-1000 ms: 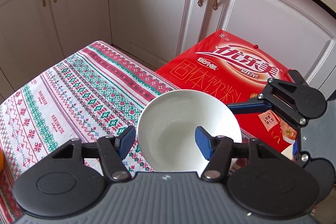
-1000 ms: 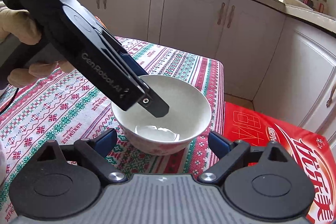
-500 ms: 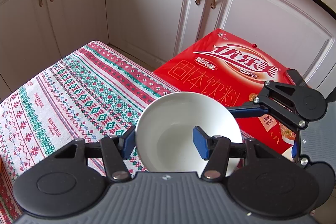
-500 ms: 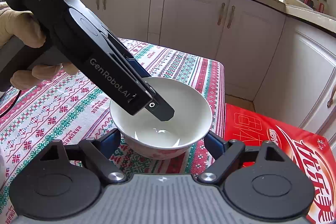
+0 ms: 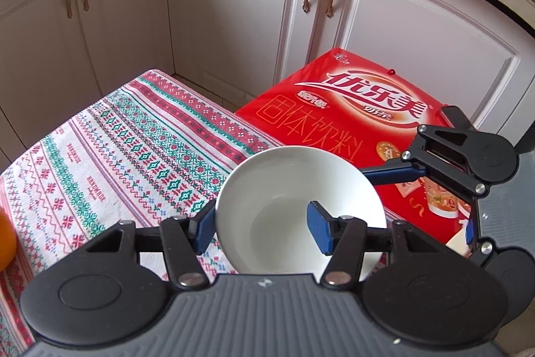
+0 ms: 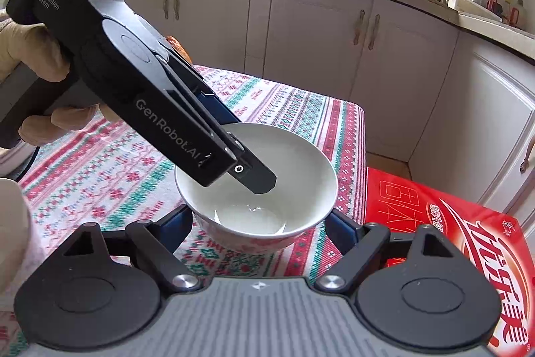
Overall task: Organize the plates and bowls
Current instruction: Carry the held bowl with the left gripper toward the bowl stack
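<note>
White bowl [image 5: 294, 199] held above patterned tablecloth [image 5: 110, 163]. Left gripper [image 5: 260, 225] pinches its rim. Right gripper [image 6: 259, 225] clasps its sides

Your table [image 5: 100, 156] w/ a red, green & white patterned cloth [image 6: 110, 169] over it. An orange [image 5: 5, 240] sits on the cloth at the left edge. Red printed box [image 5: 351, 122] stands just beside the table's far corner, lower.
</note>
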